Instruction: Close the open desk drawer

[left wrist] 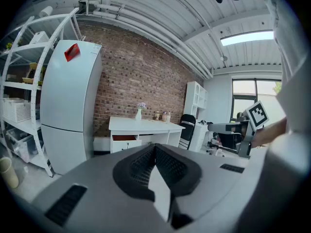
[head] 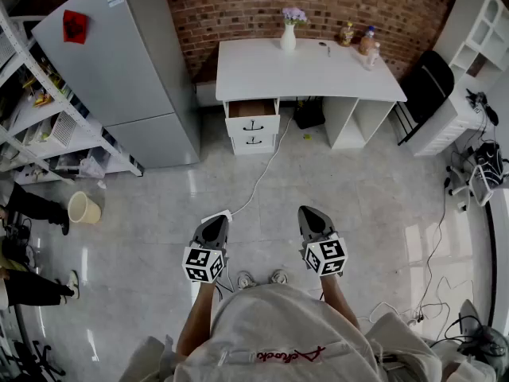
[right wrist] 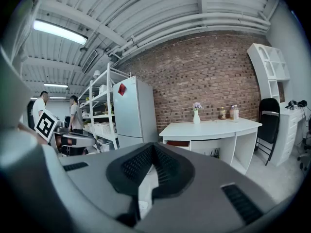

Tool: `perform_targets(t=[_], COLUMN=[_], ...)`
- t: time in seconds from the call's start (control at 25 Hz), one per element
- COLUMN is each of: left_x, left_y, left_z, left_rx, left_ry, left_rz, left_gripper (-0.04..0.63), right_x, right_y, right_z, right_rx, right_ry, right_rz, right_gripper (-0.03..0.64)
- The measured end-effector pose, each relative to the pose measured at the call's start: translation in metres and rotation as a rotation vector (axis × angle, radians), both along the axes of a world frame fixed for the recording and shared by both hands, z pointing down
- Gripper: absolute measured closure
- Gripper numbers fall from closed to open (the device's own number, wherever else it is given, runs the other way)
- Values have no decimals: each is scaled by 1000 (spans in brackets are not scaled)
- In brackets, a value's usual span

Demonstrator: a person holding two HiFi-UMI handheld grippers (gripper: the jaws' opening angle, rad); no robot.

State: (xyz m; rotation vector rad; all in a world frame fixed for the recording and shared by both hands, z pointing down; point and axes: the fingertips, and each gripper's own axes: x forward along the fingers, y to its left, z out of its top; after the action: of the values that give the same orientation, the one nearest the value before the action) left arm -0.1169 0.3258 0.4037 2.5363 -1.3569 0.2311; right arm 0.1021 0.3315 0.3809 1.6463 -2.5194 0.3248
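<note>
The left gripper point(head: 213, 228) and right gripper point(head: 312, 220) are both pinched shut on nothing, far from the desk point(head: 306, 70), so I think walking up to push its 1 open drawer point(head: 251, 108) comes next.

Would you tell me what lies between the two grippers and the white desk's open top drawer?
Head view: only grey tiled floor, crossed by a thin white cable trailing from the desk.
</note>
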Motion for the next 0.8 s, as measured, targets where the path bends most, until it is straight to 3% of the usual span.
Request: perform_targets(t=[0.8], left_x=[23], left_y=[16], left_z=[-5], left_rx=[6], left_ry=[-11], left_rz=[-39], left_gripper=[583], right_x=[27], right_y=[13], right_z=[7], right_rx=[10], right_ry=[-45], right_rz=[-22], right_gripper=[598])
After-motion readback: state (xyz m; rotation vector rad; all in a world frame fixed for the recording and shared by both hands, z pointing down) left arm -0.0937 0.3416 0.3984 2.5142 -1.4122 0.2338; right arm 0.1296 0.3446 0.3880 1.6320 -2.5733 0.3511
